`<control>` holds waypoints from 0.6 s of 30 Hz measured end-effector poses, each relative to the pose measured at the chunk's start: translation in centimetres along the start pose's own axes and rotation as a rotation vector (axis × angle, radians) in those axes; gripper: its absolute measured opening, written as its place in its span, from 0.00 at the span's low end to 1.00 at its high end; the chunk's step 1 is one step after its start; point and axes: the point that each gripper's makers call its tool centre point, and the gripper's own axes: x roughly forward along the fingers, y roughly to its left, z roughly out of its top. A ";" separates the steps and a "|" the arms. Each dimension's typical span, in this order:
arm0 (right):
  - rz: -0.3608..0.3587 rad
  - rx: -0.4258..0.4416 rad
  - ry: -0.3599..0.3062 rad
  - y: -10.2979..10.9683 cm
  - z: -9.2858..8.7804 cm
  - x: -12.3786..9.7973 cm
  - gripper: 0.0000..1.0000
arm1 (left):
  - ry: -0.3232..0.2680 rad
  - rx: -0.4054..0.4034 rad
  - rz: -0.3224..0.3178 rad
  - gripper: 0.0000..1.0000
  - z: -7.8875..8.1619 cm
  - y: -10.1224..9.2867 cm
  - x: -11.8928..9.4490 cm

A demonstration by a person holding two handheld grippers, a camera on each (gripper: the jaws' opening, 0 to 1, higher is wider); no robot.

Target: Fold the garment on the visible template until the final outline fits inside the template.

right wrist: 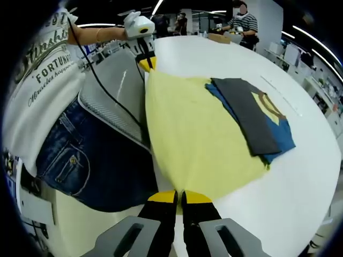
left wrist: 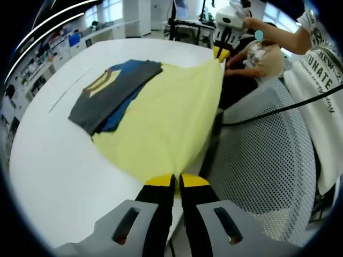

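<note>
A pale yellow garment lies spread over the near edge of the white table. A folded grey garment over a blue one rests on its far side. In the left gripper view my left gripper is shut on one corner of the yellow garment's hem. My right gripper pinches the other corner at the top. The right gripper view shows the same cloth, with my right gripper shut on its near corner. There my left gripper holds the far corner, and the grey garment lies to the right.
A mesh-backed chair stands against the table edge beside the cloth. The person's white shirt and jeans are close by. A thin line is marked on the table beyond the folded pile. Desks and people stand in the background.
</note>
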 end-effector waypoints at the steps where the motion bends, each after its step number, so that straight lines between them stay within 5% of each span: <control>1: 0.000 -0.003 -0.001 0.0 0.1 -0.1 0.00 | 0.005 -0.002 -0.004 0.02 0.0 -0.1 -0.1; 18: 0.014 -0.074 0.019 0.1 1.0 -2.1 0.00 | 0.029 -0.011 -0.043 0.02 0.9 -0.6 -2.2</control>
